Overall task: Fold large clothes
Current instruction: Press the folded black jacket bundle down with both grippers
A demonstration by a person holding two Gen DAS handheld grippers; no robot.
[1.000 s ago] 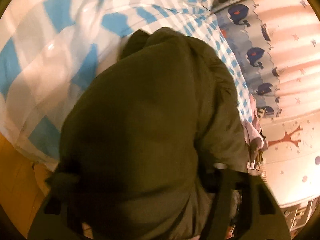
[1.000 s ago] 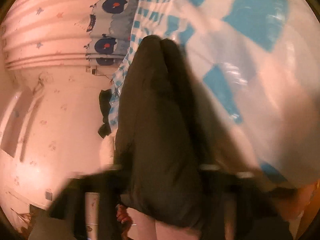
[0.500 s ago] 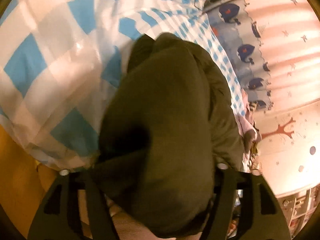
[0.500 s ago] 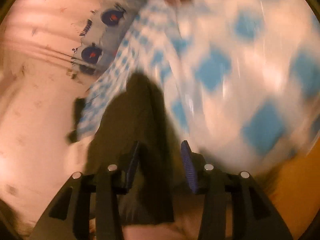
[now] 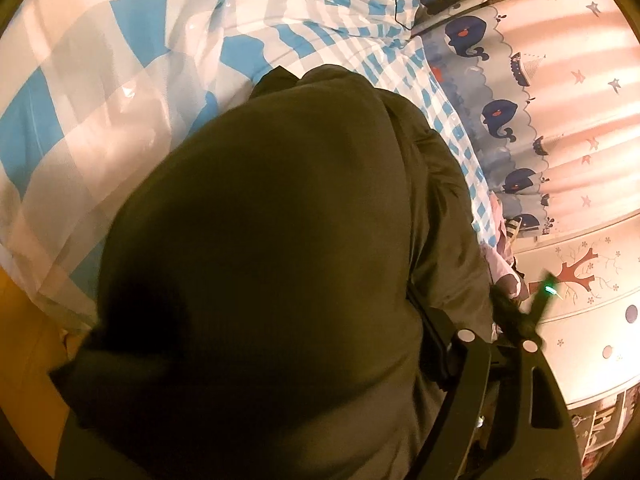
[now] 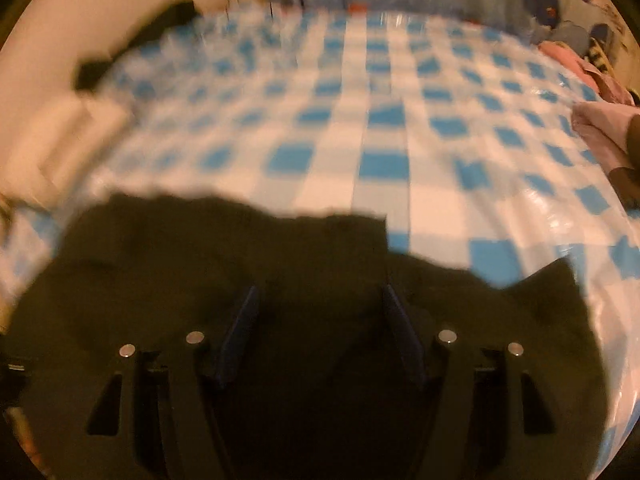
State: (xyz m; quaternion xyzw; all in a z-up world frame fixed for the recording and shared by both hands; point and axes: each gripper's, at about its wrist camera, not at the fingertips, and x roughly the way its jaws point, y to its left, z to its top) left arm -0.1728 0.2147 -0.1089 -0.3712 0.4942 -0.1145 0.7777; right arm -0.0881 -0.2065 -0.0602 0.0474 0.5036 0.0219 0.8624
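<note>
Dark olive cloth fills the near field of both views: the garment (image 6: 280, 280) lies bunched on the blue-and-white checked bedcover (image 6: 380, 128). The right gripper (image 6: 320, 332) has just been opening; its blue pads (image 6: 240, 328) now stand apart above the fabric, pinching nothing, where a second ago they were clamped on a hanging fold. The left gripper (image 5: 260, 380) has been opening too; cloth drapes over it and hides one finger, so any remaining contact is unclear. Both releases suggest this fold is laid down and fresh edges must be picked next. Beyond hangs a whale-print curtain (image 5: 500, 120).
</note>
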